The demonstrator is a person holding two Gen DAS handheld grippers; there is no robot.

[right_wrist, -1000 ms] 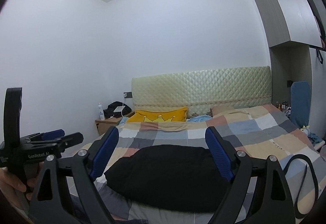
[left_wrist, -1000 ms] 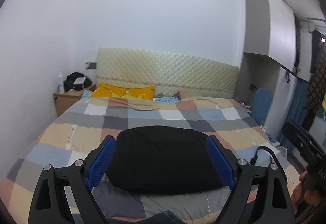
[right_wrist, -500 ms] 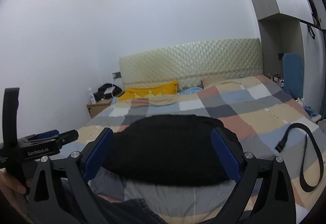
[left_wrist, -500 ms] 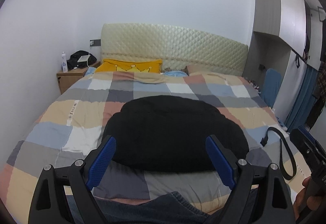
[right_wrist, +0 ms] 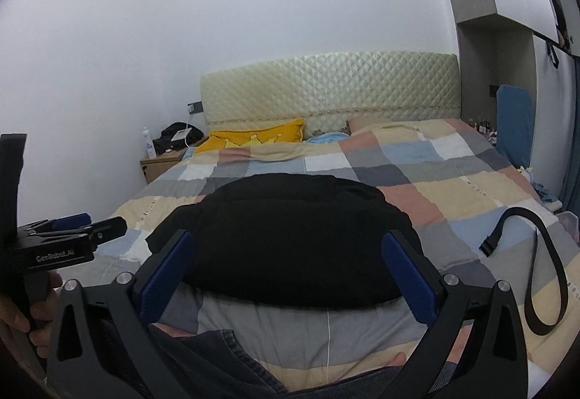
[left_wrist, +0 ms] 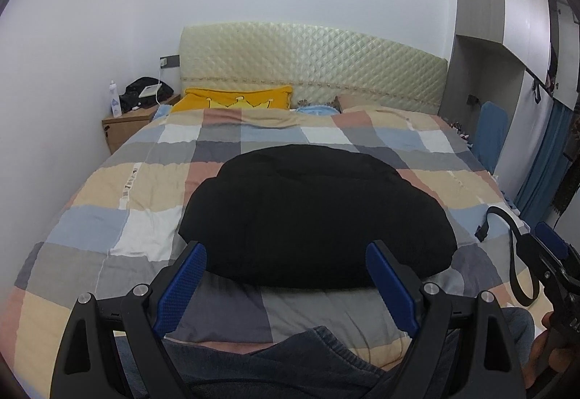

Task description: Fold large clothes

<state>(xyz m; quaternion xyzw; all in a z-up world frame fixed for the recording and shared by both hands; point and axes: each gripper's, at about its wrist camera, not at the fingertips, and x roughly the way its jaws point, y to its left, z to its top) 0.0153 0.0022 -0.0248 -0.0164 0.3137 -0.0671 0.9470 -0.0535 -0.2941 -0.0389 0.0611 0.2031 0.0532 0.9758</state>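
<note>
1. Black garment [left_wrist: 315, 217], mid-bed on the checked quilt [left_wrist: 108, 203], nearer the foot end than the headboard [left_wrist: 311, 62].
2. Long axis runs across the bed, side to side; which end is collar or hem, cannot tell.
3. Looks like a thick, puffy, rounded heap, matte black, soft lumpy outline, one faint crease on top; no sleeves or fastenings can be made out.
4. Left tool [left_wrist: 286, 275] open wide, blue pads either side of the garment's near edge in view, nothing pinched between them.
5. Right tool [right_wrist: 286, 265] jaws opening, wide apart, nothing gripped; the garment's near edge sits beyond the gap.
6. Black strap [right_wrist: 543, 261] lies looped on the quilt, right of the garment, apart from it.
7. Denim fabric [left_wrist: 290, 362] at the bottom edge, nearest the cameras.
8. Yellow pillow [left_wrist: 235, 98] at the headboard, left side; a blue item just beside it.
9. Wooden nightstand [left_wrist: 123, 127] left of the bed, with a white bottle [left_wrist: 115, 103] and a dark bag [left_wrist: 145, 94] on it.
</note>
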